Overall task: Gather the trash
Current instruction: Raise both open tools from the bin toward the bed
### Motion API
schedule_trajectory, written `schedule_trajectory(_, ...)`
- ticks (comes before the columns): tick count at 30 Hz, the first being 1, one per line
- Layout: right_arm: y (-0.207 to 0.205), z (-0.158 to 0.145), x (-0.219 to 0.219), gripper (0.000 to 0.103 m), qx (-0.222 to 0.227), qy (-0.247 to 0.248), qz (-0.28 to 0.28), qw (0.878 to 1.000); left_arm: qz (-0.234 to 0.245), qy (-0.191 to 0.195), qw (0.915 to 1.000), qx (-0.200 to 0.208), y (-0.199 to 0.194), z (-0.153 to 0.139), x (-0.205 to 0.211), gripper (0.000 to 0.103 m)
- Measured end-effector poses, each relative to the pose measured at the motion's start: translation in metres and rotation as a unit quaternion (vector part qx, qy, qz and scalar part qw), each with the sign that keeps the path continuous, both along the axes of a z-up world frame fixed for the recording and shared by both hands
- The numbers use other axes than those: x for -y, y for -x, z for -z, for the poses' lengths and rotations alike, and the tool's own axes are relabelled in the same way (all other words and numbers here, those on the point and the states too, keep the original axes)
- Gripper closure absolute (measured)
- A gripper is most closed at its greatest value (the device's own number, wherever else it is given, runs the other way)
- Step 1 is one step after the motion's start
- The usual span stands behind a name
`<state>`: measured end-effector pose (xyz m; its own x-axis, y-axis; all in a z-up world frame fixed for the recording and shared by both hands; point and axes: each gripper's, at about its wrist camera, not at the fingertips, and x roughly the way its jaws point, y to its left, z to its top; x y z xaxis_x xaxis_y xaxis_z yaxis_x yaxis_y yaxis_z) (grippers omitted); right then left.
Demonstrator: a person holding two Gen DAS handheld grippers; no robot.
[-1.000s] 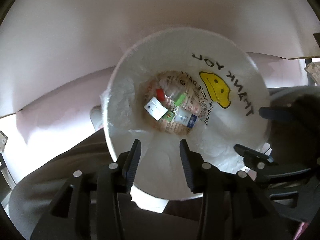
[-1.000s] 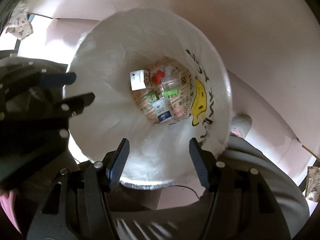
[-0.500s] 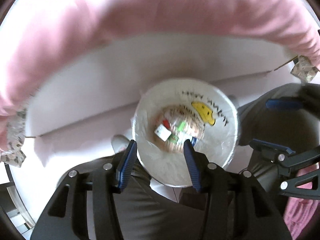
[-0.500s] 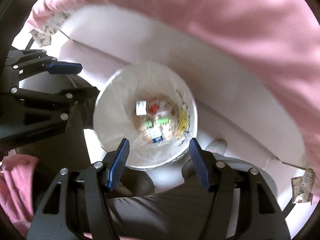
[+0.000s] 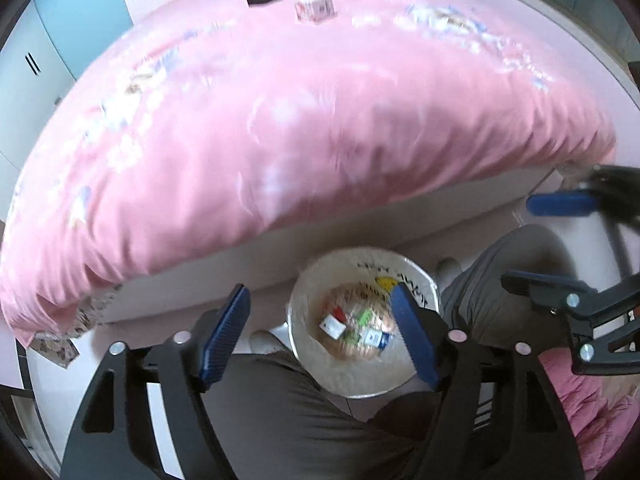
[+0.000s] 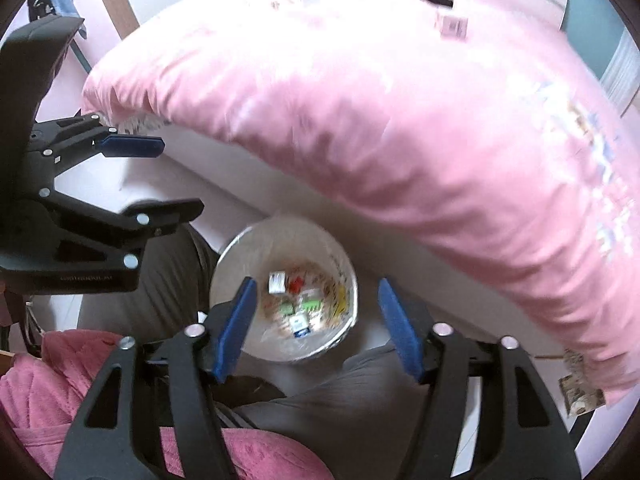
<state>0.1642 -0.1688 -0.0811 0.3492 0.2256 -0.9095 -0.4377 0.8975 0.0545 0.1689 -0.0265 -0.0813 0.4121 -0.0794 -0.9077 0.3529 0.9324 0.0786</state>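
The bed (image 5: 304, 120) fills most of the room ahead, its pink quilt (image 6: 400, 120) hanging over the edge. Both tongs are held high over the person's lap, pointing down. The left tongs (image 5: 320, 332) stand wide apart with nothing between them, and the right tongs (image 6: 316, 320) are likewise spread and empty. On the floor (image 6: 400, 248) between the person's knees, just beside the bed, stands the bin (image 5: 304, 364), lined with a white bag printed with a yellow smiley face. At its bottom lies the trash (image 6: 298, 304): small white, red and green packets and boxes, piled together.
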Motion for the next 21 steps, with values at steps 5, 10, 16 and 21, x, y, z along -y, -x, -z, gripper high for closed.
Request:
schedule_trajectory(5, 0.005, -0.027, 0.003, 0.031, 0.042, 0.002, 0.0, 0.999, 0.004, -0.004, 0.9993, 0.036, 0.002, -0.028, 0.0, 0.02)
schedule_trajectory(10, 0.006, -0.052, 0.004, 0.026, 0.079, 0.004, 0.002, 0.997, 0.004, -0.004, 0.9979, 0.065, -0.005, -0.054, -0.003, 0.015)
schedule_trajectory(16, -0.011, -0.087, 0.004, 0.022, 0.132, 0.021, -0.001, 0.991, 0.012, -0.019, 0.9943, 0.104, -0.031, -0.085, -0.003, 0.014)
schedule_trajectory(21, -0.044, -0.115, 0.006, 0.021, 0.168, 0.024, -0.005, 0.985, 0.019, -0.034, 0.9897, 0.137, -0.08, -0.115, -0.003, 0.014)
